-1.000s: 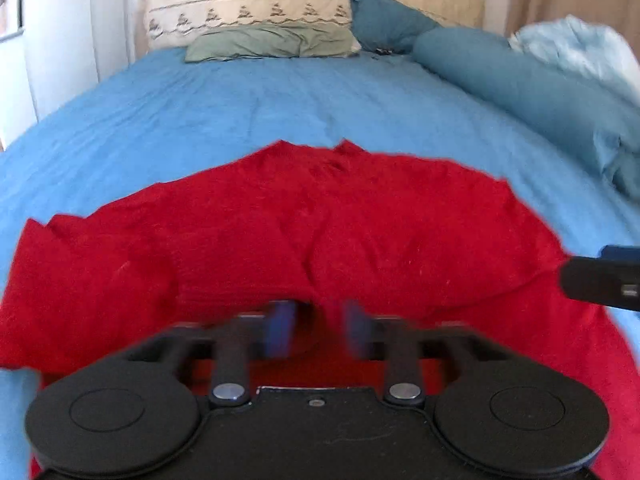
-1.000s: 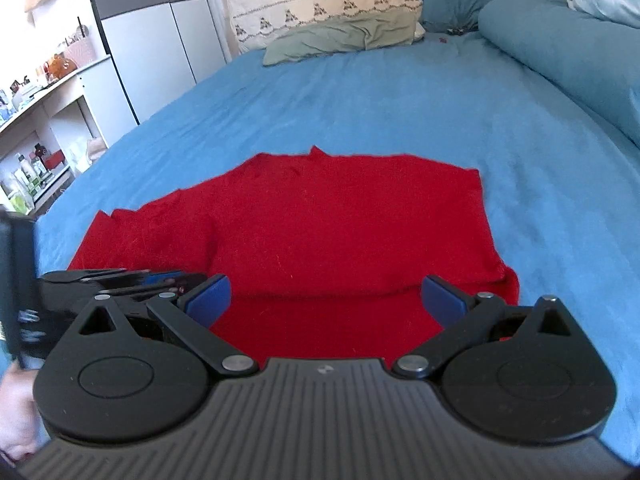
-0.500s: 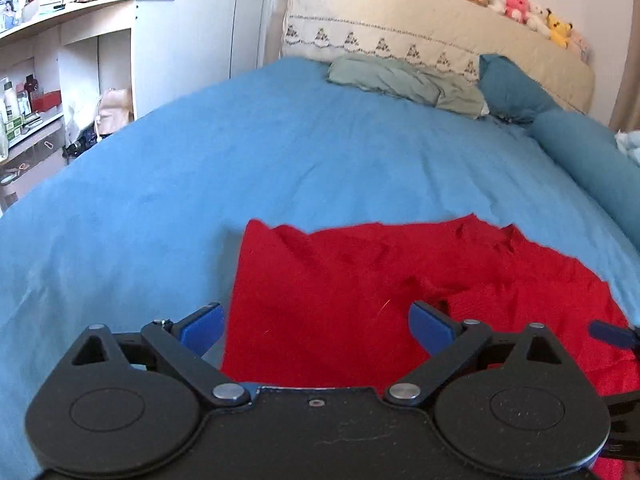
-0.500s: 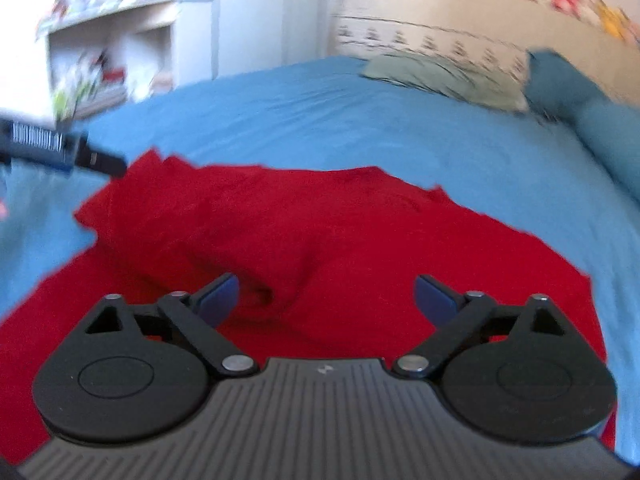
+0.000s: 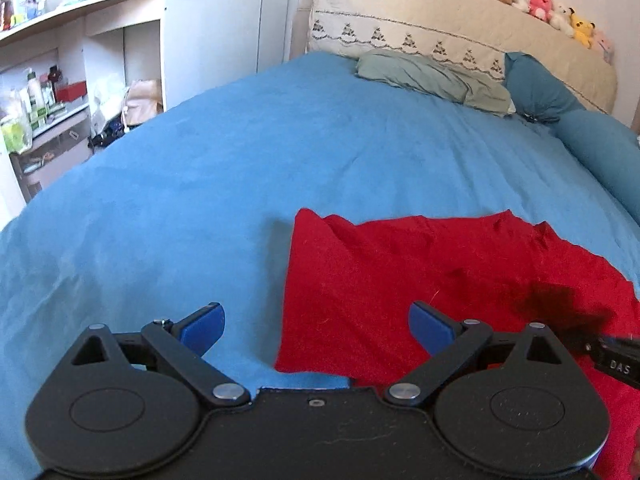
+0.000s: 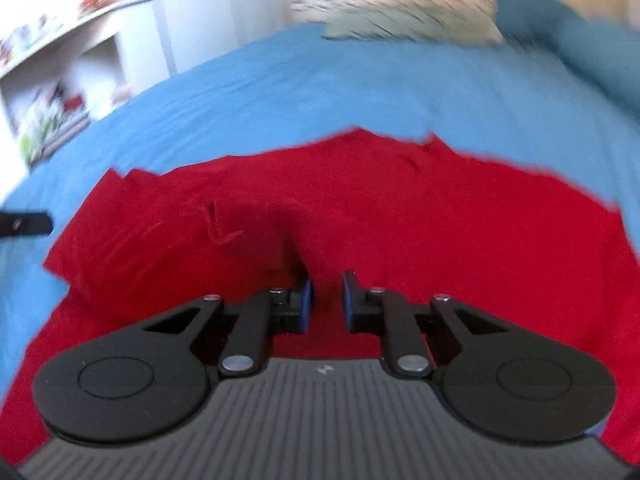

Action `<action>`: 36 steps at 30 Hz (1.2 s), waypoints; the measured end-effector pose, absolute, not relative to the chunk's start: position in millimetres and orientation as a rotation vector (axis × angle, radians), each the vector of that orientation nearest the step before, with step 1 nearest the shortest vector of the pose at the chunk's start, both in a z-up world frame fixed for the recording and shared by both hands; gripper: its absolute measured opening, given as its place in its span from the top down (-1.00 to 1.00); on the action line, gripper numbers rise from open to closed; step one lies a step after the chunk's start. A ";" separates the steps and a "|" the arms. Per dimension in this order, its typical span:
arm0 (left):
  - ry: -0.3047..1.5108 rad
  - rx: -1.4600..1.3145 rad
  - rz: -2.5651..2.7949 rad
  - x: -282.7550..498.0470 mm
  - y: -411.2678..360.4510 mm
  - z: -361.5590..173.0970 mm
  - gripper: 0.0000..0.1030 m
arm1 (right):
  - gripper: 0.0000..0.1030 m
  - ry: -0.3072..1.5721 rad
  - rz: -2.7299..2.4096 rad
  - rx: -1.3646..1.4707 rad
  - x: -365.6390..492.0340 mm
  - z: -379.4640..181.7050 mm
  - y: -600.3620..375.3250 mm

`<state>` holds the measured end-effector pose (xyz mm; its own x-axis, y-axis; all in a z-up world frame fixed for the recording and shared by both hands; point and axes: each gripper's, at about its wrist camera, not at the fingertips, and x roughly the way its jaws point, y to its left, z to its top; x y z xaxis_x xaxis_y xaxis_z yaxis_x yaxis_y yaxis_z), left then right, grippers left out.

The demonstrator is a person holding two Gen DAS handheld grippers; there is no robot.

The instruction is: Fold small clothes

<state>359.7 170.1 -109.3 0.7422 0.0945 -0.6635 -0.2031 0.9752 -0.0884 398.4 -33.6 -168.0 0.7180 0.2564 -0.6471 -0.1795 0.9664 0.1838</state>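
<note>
Garment edge now folded inward

Garment on bed — pillows behind

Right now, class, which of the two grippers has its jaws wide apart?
The left gripper: its blue pads stand wide over the bed's sheet. The right gripper is closing over the red garment.

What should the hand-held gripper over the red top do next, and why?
Probably finish closing on the cloth. The right hand-held gripper is low over the red top, jaws closing with a narrow gap and red fabric showing between them. The left hand-held gripper is wide open at the top's edge, holding nothing, so the right one must get the grip.
</note>
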 end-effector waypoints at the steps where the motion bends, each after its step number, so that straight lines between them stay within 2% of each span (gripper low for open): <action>1: 0.732 -0.155 0.162 360.5 169.4 -111.0 -0.95 | 0.32 0.728 0.255 0.181 395.8 -171.9 -43.0; 5: 0.766 -0.117 0.151 361.6 163.8 -115.5 -0.95 | 0.28 0.703 0.264 0.288 389.8 -172.2 -60.1; 8: 0.780 -0.082 0.138 362.0 159.2 -120.5 -0.95 | 0.06 0.683 0.254 0.280 390.0 -166.9 -62.2; 11: 0.792 -0.036 0.121 359.9 155.8 -127.7 -0.95 | 0.06 0.684 0.254 0.266 395.8 -162.3 -65.2; 13: 0.815 0.021 0.112 358.6 152.0 -133.3 -0.95 | 0.13 0.702 0.256 0.252 401.9 -161.3 -64.5; 14: 0.824 0.038 0.106 357.9 151.3 -136.8 -0.96 | 0.41 0.721 0.247 0.234 404.2 -159.2 -63.5; 15: 0.835 0.053 0.112 357.8 151.0 -141.2 -0.96 | 0.61 0.734 0.235 0.221 408.6 -156.7 -61.4; 18: 0.850 0.053 0.116 360.8 152.6 -149.0 -0.95 | 0.61 0.700 0.219 0.237 415.1 -133.8 -63.8; 24: 0.843 -0.018 0.103 380.8 153.5 -159.1 -0.95 | 0.61 0.563 0.204 0.240 430.2 -49.4 -86.7; 28: 0.795 -0.161 0.124 391.8 154.4 -160.1 -0.95 | 0.61 0.459 0.122 0.156 428.4 -20.6 -119.1; 31: 0.780 -0.201 0.150 391.8 156.1 -158.9 -0.92 | 0.61 0.483 0.053 0.161 430.9 -38.9 -149.7; 36: 0.817 -0.102 0.183 392.1 152.5 -166.3 -0.79 | 0.61 0.594 -0.018 0.254 424.7 -109.9 -188.8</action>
<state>392.1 152.5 -166.3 0.6700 0.1232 -0.7321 -0.2016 0.9793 -0.0197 424.7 -188.8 -109.9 0.8293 0.0559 -0.5561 0.0901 0.9686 0.2317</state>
